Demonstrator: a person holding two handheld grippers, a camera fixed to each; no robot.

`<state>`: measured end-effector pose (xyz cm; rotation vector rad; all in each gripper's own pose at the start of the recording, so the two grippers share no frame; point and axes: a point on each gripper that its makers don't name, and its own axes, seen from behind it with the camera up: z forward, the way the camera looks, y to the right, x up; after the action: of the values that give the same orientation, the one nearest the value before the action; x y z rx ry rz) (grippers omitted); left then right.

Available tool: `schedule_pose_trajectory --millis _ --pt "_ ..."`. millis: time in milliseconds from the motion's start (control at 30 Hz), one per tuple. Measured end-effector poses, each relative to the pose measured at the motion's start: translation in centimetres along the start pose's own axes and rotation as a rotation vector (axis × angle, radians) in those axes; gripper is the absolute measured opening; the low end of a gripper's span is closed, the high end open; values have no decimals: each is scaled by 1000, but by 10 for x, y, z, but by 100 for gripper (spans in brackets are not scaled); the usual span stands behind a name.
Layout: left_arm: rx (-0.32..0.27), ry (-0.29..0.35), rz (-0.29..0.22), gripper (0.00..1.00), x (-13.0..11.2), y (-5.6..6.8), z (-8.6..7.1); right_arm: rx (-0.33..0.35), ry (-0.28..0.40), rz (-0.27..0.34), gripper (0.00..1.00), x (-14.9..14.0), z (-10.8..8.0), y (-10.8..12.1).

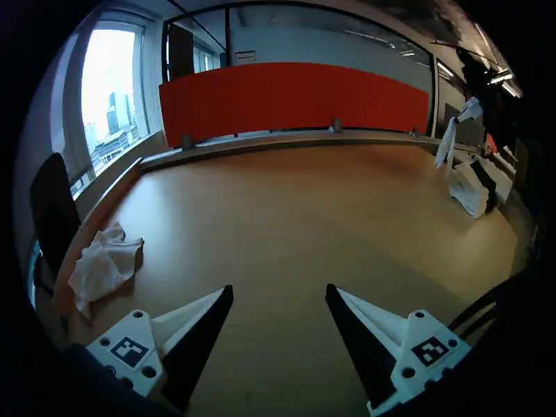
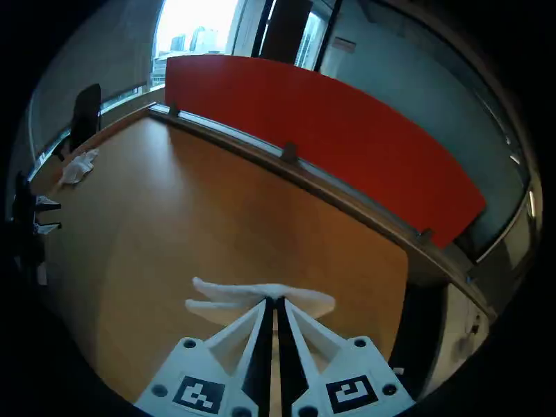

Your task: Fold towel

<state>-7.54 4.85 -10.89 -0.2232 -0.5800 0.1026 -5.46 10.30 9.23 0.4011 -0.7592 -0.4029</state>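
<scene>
A crumpled white towel lies near the table's left edge, to the left of my left gripper, which is open with nothing between its fingers. In the right gripper view, my right gripper has its fingers almost together on a white towel that spreads out just past the tips. In the left gripper view that towel hangs above the table at the far right, over a stack of folded white towels. The crumpled towel lies far off at the left, beyond the left gripper.
The wooden table is bounded at the back by a red divider panel on a raised rail. A dark chair stands off the left edge near the window. The table's right edge drops off close to my right gripper.
</scene>
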Motion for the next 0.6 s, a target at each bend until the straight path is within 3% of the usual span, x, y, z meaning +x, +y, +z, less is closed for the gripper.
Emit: schedule_pose_trajectory --millis 600 --pt "-9 -3 18 99 4 8 2 -49 -11 31 4 -14 -27 38"
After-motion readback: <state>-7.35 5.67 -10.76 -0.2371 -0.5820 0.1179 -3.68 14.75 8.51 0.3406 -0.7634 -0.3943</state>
